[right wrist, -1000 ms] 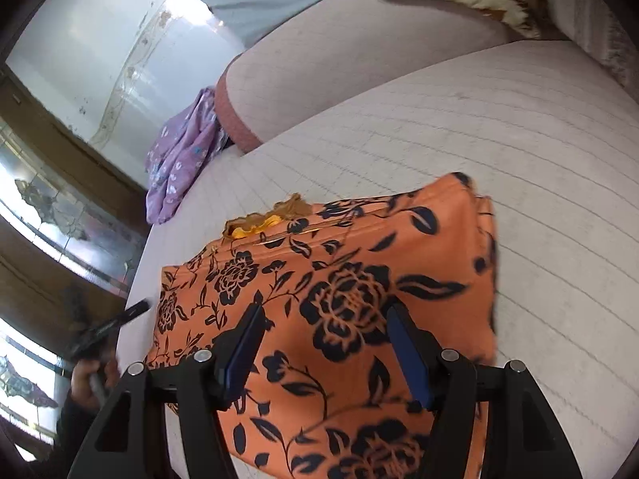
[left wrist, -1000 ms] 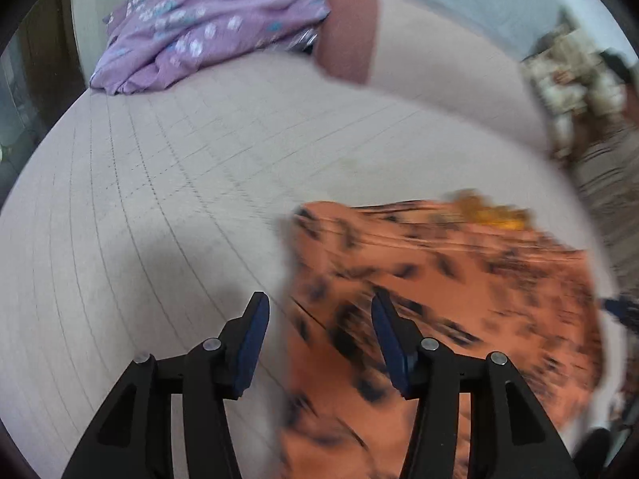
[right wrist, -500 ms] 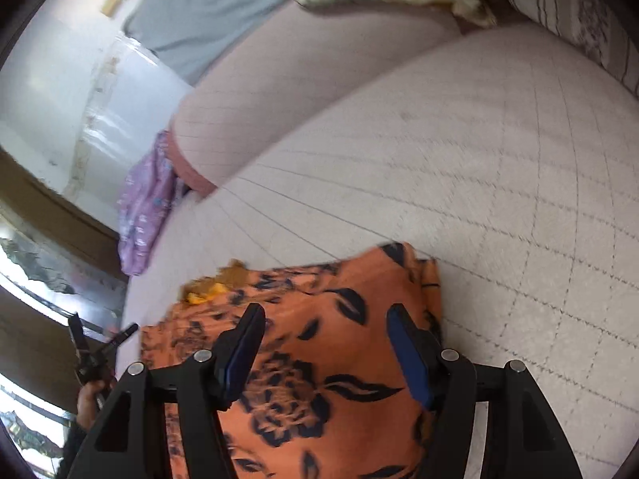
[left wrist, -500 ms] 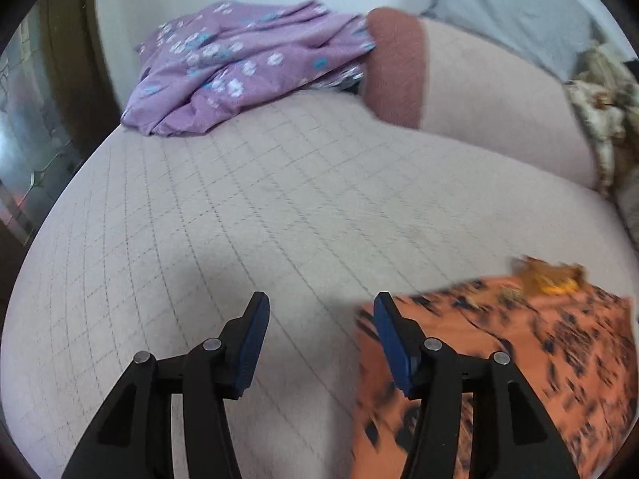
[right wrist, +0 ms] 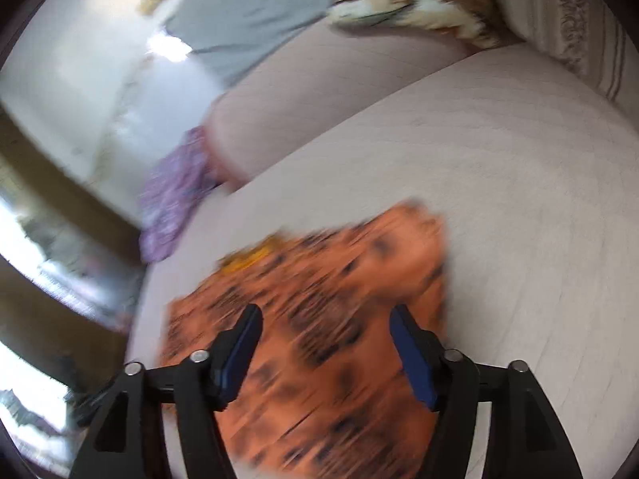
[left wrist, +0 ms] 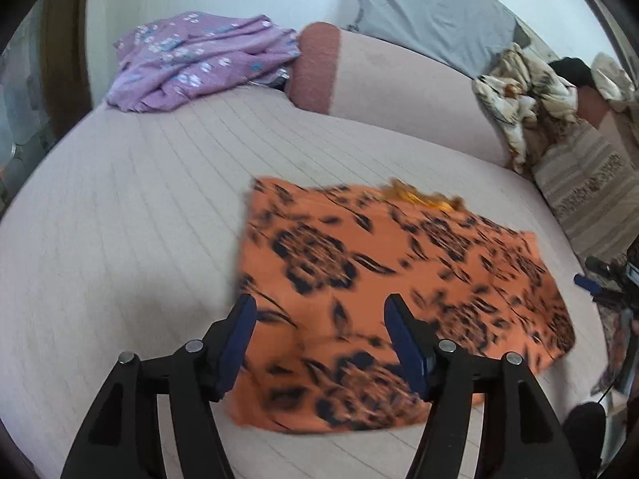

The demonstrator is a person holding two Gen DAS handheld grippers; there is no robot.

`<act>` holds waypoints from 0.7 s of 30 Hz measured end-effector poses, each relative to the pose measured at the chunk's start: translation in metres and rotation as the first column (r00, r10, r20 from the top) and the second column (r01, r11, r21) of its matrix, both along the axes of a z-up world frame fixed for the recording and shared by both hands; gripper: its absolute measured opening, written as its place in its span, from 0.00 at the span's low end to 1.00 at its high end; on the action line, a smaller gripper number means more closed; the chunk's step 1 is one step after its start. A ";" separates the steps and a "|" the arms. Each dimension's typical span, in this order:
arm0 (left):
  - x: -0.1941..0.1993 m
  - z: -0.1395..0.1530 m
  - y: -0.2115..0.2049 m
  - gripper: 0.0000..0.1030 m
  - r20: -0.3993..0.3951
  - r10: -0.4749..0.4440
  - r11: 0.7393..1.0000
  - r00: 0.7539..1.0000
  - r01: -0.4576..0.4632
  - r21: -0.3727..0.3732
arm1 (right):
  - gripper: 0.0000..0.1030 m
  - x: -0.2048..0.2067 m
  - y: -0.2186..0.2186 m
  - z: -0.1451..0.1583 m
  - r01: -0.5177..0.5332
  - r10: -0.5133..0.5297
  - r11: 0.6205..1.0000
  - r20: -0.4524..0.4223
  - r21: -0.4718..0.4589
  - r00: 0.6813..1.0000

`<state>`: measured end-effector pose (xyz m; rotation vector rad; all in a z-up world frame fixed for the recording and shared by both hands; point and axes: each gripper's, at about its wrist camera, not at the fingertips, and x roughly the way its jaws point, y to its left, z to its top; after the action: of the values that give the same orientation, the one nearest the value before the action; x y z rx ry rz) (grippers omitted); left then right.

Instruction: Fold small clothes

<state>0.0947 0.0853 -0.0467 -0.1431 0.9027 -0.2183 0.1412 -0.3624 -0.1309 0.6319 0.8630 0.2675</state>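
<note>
An orange garment with a black flower print [left wrist: 391,291] lies flat on the pale quilted sofa seat [left wrist: 131,207], with a yellow-orange trim at its far edge. My left gripper [left wrist: 319,327] is open and empty, above the garment's near left part. In the right wrist view the same garment [right wrist: 319,311] is blurred by motion. My right gripper [right wrist: 325,339] is open and empty over it. The right gripper also shows at the right edge of the left wrist view [left wrist: 599,279].
A purple flowered garment [left wrist: 199,60] lies heaped at the far left of the seat. A pink bolster cushion [left wrist: 383,80] runs along the back. A crumpled beige floral cloth [left wrist: 527,95] and a striped cushion [left wrist: 587,187] sit at the right. A grey pillow [left wrist: 431,16] leans behind.
Both grippers have kept moving and the views have swung. The left gripper, beside the garment's left edge half a second ago, is over it again. The right view is now blurred. Both stay open.
</note>
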 end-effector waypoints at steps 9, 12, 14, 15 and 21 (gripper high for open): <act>-0.012 -0.051 -0.031 0.70 -0.106 -0.012 0.989 0.994 0.027 0.147 | 0.55 -0.084 -0.016 -0.079 0.208 -0.167 0.953 -0.193 0.220 0.967; -0.014 -0.031 -0.032 0.70 -0.071 -0.008 0.994 0.997 0.016 0.110 | 0.70 -0.093 -0.012 -0.052 0.177 -0.154 0.971 -0.147 0.158 0.977; -0.015 -0.021 -0.031 0.73 -0.033 0.008 0.998 0.999 -0.005 0.065 | 0.73 -0.093 -0.013 -0.039 0.153 -0.138 0.969 -0.087 0.195 0.987; -0.014 -0.019 -0.030 0.76 -0.022 0.020 0.999 1.000 -0.019 0.043 | 0.79 -0.092 -0.014 -0.038 0.141 -0.130 0.960 -0.063 0.240 0.990; -0.005 -0.050 -0.034 0.80 -0.118 0.041 0.986 0.992 -0.021 0.163 | 0.74 -0.088 -0.027 -0.076 0.225 -0.177 0.926 -0.178 0.303 0.968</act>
<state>0.0902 0.0511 -0.0966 -0.0195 1.0346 -0.1075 0.0532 -0.3896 -0.2066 1.0503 0.8954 0.1768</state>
